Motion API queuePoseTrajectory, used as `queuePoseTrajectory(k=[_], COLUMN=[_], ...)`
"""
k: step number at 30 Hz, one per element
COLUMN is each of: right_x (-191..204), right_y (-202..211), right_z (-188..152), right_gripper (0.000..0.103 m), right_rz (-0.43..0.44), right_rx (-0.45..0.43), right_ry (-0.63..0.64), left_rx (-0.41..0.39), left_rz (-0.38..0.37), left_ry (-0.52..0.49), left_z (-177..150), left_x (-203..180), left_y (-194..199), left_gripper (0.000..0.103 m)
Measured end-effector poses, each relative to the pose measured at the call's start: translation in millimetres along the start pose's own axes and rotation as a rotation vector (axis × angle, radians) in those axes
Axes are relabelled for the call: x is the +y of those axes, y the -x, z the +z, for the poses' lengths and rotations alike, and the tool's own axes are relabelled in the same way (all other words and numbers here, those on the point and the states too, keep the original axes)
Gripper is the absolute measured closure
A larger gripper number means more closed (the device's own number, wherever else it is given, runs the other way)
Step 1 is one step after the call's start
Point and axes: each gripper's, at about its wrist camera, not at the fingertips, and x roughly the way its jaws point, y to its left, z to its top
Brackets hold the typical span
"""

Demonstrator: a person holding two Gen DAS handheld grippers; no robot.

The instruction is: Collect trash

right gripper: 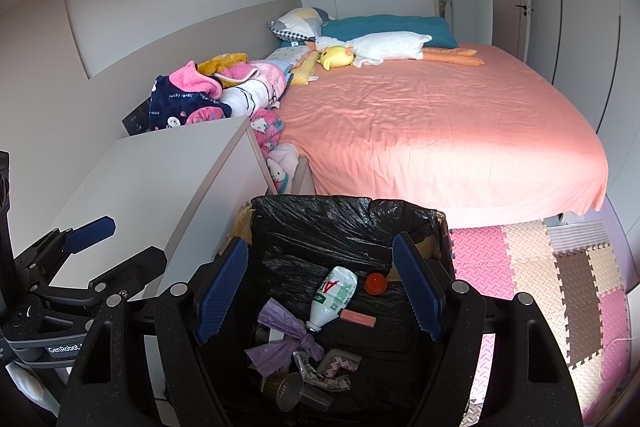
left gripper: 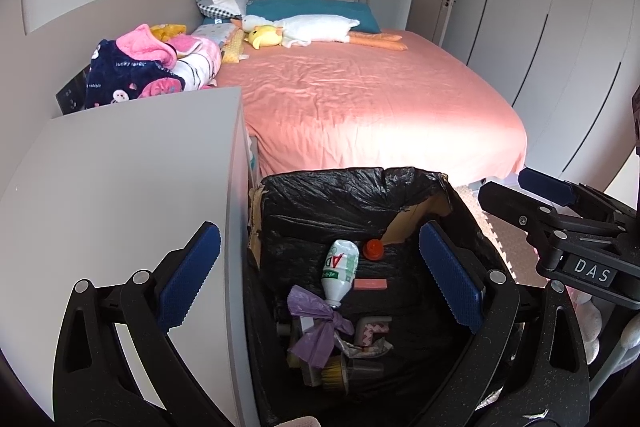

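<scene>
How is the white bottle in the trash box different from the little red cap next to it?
The white bottle is long, lies tilted on its side and has a printed label; the red cap is small, round and plain. The bottle's open neck touches the purple bag; the cap sits apart. Both lie on the black liner.

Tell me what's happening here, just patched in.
Trash collection in a bedroom. Both tongs, left and right, hang open and empty over a cardboard box lined with a black bag. Already in the bag lie a white bottle, a red cap, a purple bag, a pink slab and other scraps. The box stands between a white cabinet and the bed.
</scene>
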Motion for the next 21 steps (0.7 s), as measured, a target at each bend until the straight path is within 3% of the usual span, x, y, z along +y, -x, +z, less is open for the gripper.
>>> queuePoseTrajectory(k=[8, 21], right_x=[-0.1, -1.3], right_y=[0.0, -1.2], right_z=[-0.8, -2.9], right_gripper=[0.028, 0.028], right_rz=[-0.002, -0.003], right_rx=[0.001, 0.001], right_ry=[-0.002, -0.003], left_rx=[-0.063, -0.028], left_rz=[0.003, 0.011], left_ry=[-0.005, 0.021], left_z=[-0.6, -0.1], left_x=[0.9, 6.4], left_y=[6.3, 2.1], left_gripper=[0.007, 0.007])
